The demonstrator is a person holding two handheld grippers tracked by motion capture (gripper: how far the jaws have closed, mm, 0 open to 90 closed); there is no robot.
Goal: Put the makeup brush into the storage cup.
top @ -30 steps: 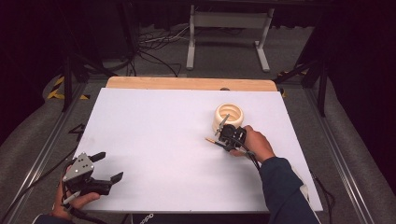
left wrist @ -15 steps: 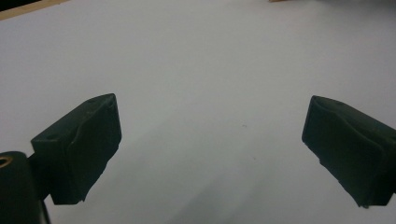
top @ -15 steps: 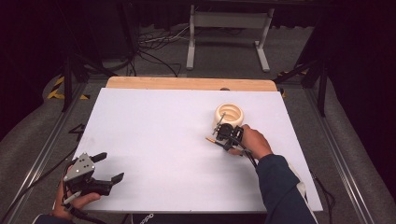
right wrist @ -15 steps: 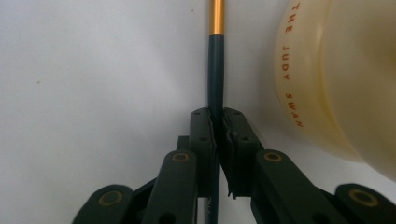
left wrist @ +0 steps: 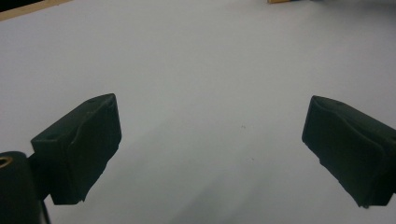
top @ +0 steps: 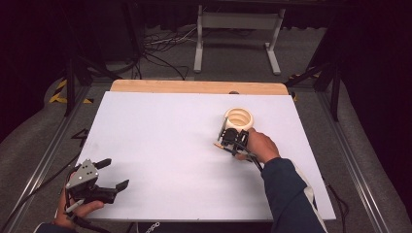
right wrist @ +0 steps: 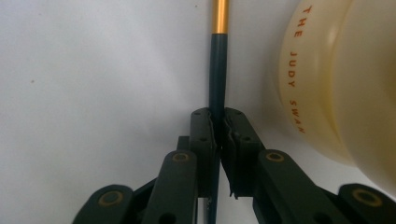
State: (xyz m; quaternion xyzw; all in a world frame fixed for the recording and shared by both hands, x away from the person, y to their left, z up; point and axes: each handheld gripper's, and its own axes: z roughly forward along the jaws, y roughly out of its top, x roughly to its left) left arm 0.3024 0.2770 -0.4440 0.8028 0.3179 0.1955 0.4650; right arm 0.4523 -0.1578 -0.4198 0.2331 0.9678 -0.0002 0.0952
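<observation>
A cream ribbed cup (top: pixel 238 117) stands upright on the white table (top: pixel 165 131), right of centre. In the right gripper view the cup (right wrist: pixel 336 79) carries orange lettering and sits close to the right of the jaws. My right gripper (top: pixel 229 138) (right wrist: pixel 218 125) is just in front of the cup, shut on a dark green pencil (right wrist: pixel 218 70) with a gold ferrule (right wrist: pixel 220 16); the pencil points away from the jaws, alongside the cup. My left gripper (top: pixel 113 173) (left wrist: pixel 210 140) is held at the table's near left corner, open, with nothing between its jaws.
A bare wooden strip (top: pixel 194 86) runs along the table's far edge. Beyond it, a metal stand (top: pixel 235 22) and loose cables (top: pixel 160 43) are on the floor. Metal rails (top: pixel 48 150) border the table's sides.
My right gripper has shifted slightly left and farther away with the pencil, closer to the cup. The left gripper has barely moved.
</observation>
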